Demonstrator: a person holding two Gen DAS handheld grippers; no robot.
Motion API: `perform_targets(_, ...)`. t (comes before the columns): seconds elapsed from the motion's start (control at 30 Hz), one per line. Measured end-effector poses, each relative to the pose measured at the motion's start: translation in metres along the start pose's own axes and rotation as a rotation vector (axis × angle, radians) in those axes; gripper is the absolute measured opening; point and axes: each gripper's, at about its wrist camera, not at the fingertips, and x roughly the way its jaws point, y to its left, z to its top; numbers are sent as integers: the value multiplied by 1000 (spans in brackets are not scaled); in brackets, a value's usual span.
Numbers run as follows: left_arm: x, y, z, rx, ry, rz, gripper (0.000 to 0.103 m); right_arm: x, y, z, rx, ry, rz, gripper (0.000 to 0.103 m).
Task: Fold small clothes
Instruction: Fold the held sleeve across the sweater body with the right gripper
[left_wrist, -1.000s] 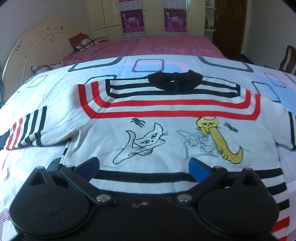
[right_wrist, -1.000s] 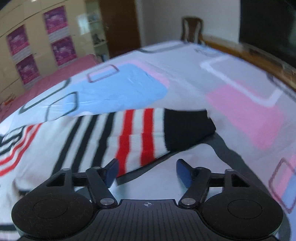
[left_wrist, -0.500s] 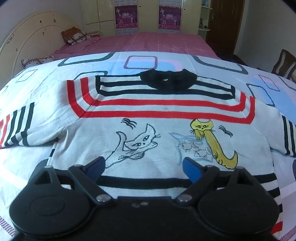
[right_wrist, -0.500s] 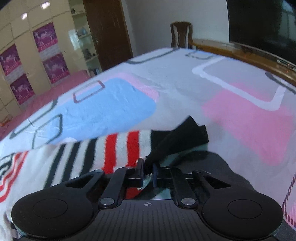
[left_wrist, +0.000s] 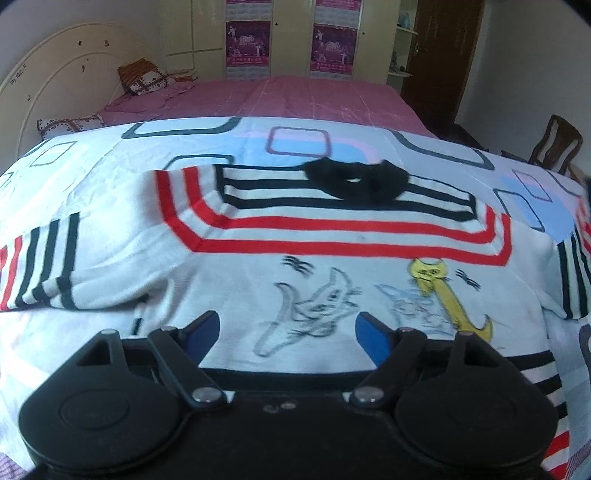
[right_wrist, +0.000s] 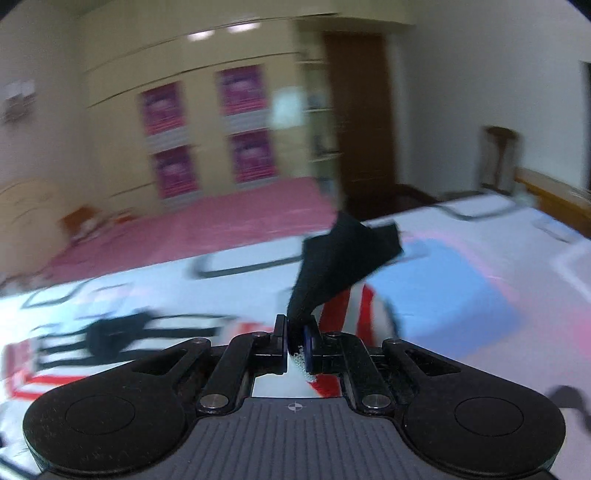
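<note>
Two grippers are at work here, and their jaws stand differently: the right gripper (right_wrist: 294, 341) has its jaws pressed together on the black cuff (right_wrist: 343, 266) of the sweater's sleeve, the cloth pinched between them and rising up and away from the bed in a twisted peak, with the red and white stripes of the sleeve trailing just beyond. The left gripper (left_wrist: 287, 330) has its jaws spread wide and grips nothing; its blue fingertips (left_wrist: 201, 328) hang over the lower front of the sweater (left_wrist: 332, 236), on either side of the drawn white cat. The sweater lies flat and face up on the patterned bedspread (left_wrist: 92, 184), black collar at the far side, red and black stripes across the chest, a yellow cat beside the white one, and one striped sleeve stretched out to the left. Beyond it is a pink bed cover (left_wrist: 295, 98), a cream headboard (left_wrist: 55, 88) and a wardrobe with purple posters (left_wrist: 247, 44); the right wrist view is blurred.
</note>
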Motion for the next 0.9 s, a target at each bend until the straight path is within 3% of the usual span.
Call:
perform_targets(0.23,3,49,7,-18,-6,13,80,52,128,-40,-99,138,191,8)
perform_targets(0.43,9,68,13,-29,0,-16,83,87,171,-77,-120,279,210,8)
perform_targets(0.47,11,68,15,-28,1,-32,84,87,175,-80,-133,295,202,18)
perform_targets(0.5,13,67,16,-28,3,-48,85,87,175,-82,-136,303,210,44)
perform_targets(0.57,17,63,18,-27,10,-85,87,78,171,-81,-131,273,219,77)
perform_targets(0.73,33,36,23,-32,51,-215,88,38,145,-67,-96,174,196,77)
perform_targets(0.9,66,-4,28,-26,109,-312,86,4,94,-67,-138,127,38,77)
